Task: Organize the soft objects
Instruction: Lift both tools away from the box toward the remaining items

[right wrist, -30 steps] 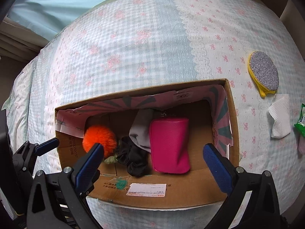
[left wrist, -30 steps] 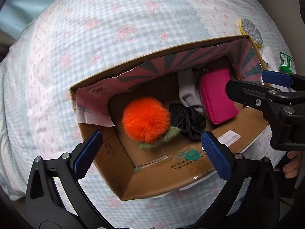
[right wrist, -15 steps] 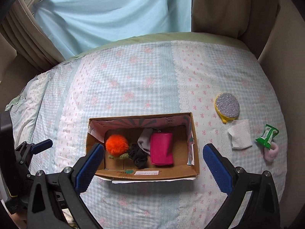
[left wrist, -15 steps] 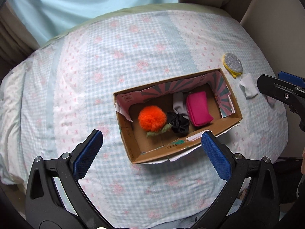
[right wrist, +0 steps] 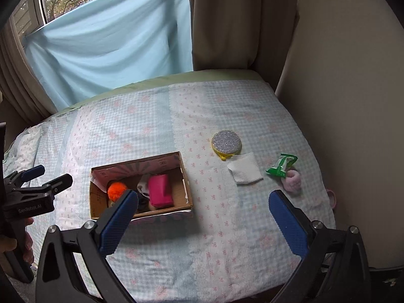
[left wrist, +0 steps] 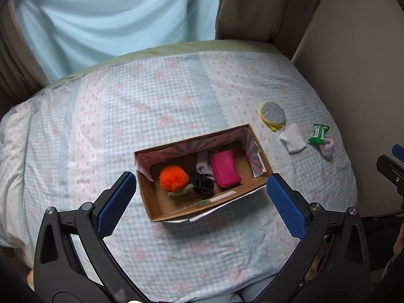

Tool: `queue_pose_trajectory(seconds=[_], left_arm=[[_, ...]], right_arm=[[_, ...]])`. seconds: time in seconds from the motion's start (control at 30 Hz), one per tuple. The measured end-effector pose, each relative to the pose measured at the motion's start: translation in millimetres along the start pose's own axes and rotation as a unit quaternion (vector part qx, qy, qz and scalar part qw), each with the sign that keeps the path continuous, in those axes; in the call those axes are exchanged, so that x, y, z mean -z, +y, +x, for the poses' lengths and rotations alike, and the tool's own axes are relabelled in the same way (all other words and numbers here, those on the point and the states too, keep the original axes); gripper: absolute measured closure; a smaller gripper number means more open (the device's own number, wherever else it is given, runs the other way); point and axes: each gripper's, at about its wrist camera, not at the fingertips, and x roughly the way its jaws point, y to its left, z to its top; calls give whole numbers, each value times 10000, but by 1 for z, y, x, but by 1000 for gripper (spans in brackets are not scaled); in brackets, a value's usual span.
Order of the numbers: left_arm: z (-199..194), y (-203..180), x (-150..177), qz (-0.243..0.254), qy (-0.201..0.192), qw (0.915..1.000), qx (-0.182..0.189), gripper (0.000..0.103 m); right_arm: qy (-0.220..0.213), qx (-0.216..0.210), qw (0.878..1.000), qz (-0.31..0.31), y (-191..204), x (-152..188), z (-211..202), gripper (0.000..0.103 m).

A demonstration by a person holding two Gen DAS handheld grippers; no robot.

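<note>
A cardboard box (left wrist: 260,180) (right wrist: 188,197) stands on the bed. It holds an orange pompom (left wrist: 173,177) (right wrist: 116,190), a black scrunchie (left wrist: 202,182), a grey cloth (left wrist: 202,164) and a pink pouch (left wrist: 224,168) (right wrist: 159,190). Right of the box lie a silver-and-yellow puff (left wrist: 273,115) (right wrist: 226,142), a white cloth square (left wrist: 293,141) (right wrist: 244,171), a green packet (left wrist: 318,133) (right wrist: 282,165) and a pink scrunchie (left wrist: 327,147) (right wrist: 292,181). My left gripper (left wrist: 199,200) is open and empty, high above the box. My right gripper (right wrist: 202,214) is open and empty, high above the bed's front.
The bed has a checked floral cover (left wrist: 151,96) (right wrist: 141,126). A blue curtain (right wrist: 108,40) and beige curtain (right wrist: 237,20) hang behind it. A beige wall (right wrist: 348,101) runs along the right side. Another pink ring (right wrist: 332,198) lies at the bed's right edge.
Both grippers have pulled up and back from the box, so the whole bed and the items to the right came into view. Both stay open and empty.
</note>
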Motion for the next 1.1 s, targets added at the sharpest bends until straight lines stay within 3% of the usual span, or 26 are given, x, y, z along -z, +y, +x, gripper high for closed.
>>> queue_pose_trajectory(seconds=[0.27,0.47,0.8,1.1], left_arm=[[18,-78,-38,241,8,9994,259,0],[61,-146,-71,364,183,9986,345,0],[189,-224,-112,453,767,9954,362,0],[337,-245,-111,546,1419,9878,331,0]], right_arm=[[-196,188,9978,598,-92,-2,-16,0],[-168,238,9968,750,-160,-22,10,0],[365,8,9937,1056,-246,-55,115,0],[948,-277,9853,1391,-284,-55,236,0]])
